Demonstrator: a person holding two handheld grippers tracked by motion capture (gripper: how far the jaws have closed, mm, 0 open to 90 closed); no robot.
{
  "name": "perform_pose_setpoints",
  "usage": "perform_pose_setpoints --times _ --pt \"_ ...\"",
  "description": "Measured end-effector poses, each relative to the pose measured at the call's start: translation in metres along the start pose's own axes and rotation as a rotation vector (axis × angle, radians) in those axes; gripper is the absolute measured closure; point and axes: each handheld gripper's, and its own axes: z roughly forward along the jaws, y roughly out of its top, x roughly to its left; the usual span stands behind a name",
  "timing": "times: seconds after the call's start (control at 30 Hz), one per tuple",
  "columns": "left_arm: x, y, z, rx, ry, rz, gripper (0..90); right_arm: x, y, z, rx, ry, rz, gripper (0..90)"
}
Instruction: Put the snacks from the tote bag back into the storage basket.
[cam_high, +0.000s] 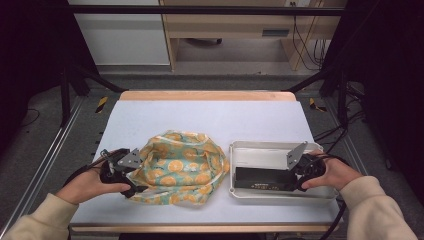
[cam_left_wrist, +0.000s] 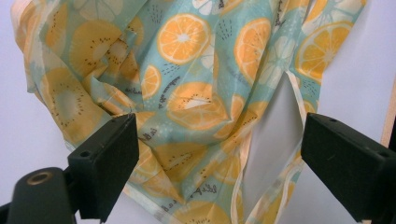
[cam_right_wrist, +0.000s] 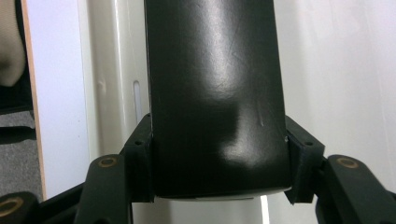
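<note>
A crumpled cloth bag (cam_high: 182, 167) printed with orange slices on teal lies on the pale table, left of centre. My left gripper (cam_high: 136, 174) rests at its left edge. In the left gripper view the bag (cam_left_wrist: 187, 93) spreads under my left gripper (cam_left_wrist: 219, 140), whose jaws stand wide apart and do not press it. A long black box (cam_high: 262, 178) lies in a white tray (cam_high: 280, 148) at the right. My right gripper (cam_high: 295, 174) holds the box's right end. In the right gripper view the box (cam_right_wrist: 215, 93) sits between the pads of my right gripper (cam_right_wrist: 217, 158), both pressed against its sides.
The white tray (cam_right_wrist: 327, 70) has a raised rim around the box. The table's wooden front edge (cam_high: 200, 228) runs close to the person's forearms. Dark frame posts and cables stand beyond the table on both sides.
</note>
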Motion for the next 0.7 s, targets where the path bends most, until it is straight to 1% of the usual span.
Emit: perform_pose_setpoints --times 0.07,0.13,0.2,0.23,0.3,0.33,0.4,0.57,0.6,0.63,0.7 --pt "-0.0001 -0.0002 0.0003 -0.002 -0.001 0.000 11.3 0.0002 0.0005 0.0007 0.002 0.003 0.007 42.0" --pt "-0.0002 -0.0002 0.0004 0.003 0.001 0.001 11.3 -0.0002 0.0010 0.0018 -0.002 0.000 0.000 42.0" --pt "-0.0002 -0.0002 0.0006 0.003 0.000 0.001 11.3 -0.0012 0.0015 0.0023 -0.001 0.008 -0.010 42.0" --pt "-0.0003 -0.0002 0.0006 0.003 0.001 0.001 11.3 -0.0011 0.0017 0.0032 -0.004 0.002 -0.006 41.9" --pt "-0.0004 -0.0001 0.0008 0.003 0.000 0.001 11.4 -0.0017 0.0022 0.0042 -0.008 0.007 -0.005 41.9" --pt "-0.0005 -0.0001 0.0009 0.003 0.000 0.001 11.3 -0.0029 0.0022 0.0041 -0.008 0.006 -0.015 41.8" --pt "-0.0007 -0.0001 0.0015 0.000 -0.001 0.001 11.3 -0.0029 0.0025 0.0043 -0.006 0.007 -0.003 41.8" --pt "-0.0007 -0.0002 0.0018 0.006 -0.004 0.003 11.3 -0.0043 0.0022 0.0046 -0.013 0.013 -0.008 41.3" --pt "-0.0007 -0.0004 0.0020 0.005 -0.005 0.002 11.3 -0.0044 0.0021 0.0048 -0.014 0.011 -0.006 41.0" --pt "-0.0008 -0.0005 0.0020 0.006 -0.006 0.003 11.3 -0.0046 0.0022 0.0053 -0.014 -0.003 -0.002 40.6" --pt "-0.0012 -0.0014 0.0024 0.007 -0.004 0.001 11.4 -0.0053 0.0023 0.0056 -0.007 -0.003 0.002 39.8"
